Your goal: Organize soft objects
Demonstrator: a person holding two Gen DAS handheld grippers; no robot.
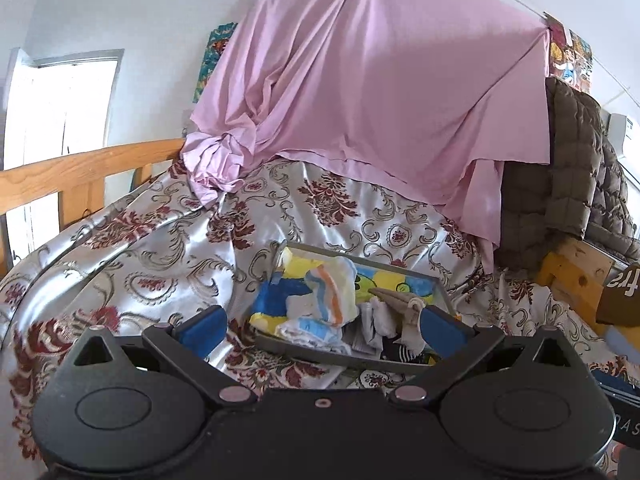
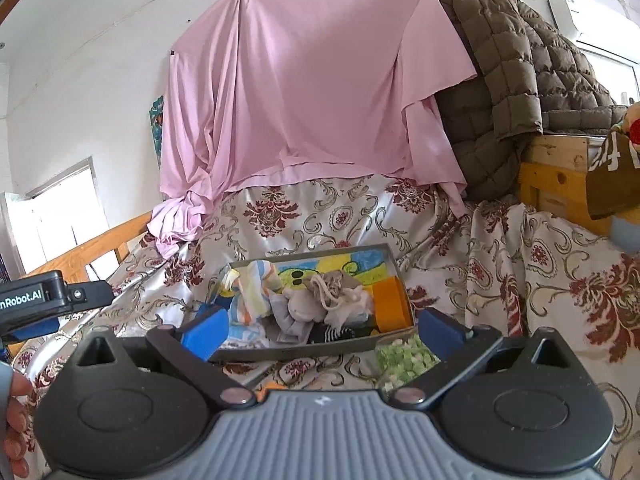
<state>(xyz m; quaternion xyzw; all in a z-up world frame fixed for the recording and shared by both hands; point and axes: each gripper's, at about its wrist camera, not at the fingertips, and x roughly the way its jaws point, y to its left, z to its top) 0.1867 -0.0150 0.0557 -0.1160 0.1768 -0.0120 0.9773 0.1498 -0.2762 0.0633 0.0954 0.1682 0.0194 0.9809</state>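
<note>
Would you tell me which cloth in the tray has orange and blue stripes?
The striped cloth at the tray's left end; the beige bundle beside it is plain.

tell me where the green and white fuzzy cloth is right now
In the right wrist view the green and white cloth lies on the floral bedspread, just outside the grey tray's near right corner, under the right gripper's right finger.

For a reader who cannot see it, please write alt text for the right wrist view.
A shallow grey tray lies on a floral bedspread, filled with crumpled socks and small cloths over a colourful lining. The open right gripper frames the tray's near edge, holding nothing. A pink sheet hangs behind, with a brown quilted jacket at right.
</note>
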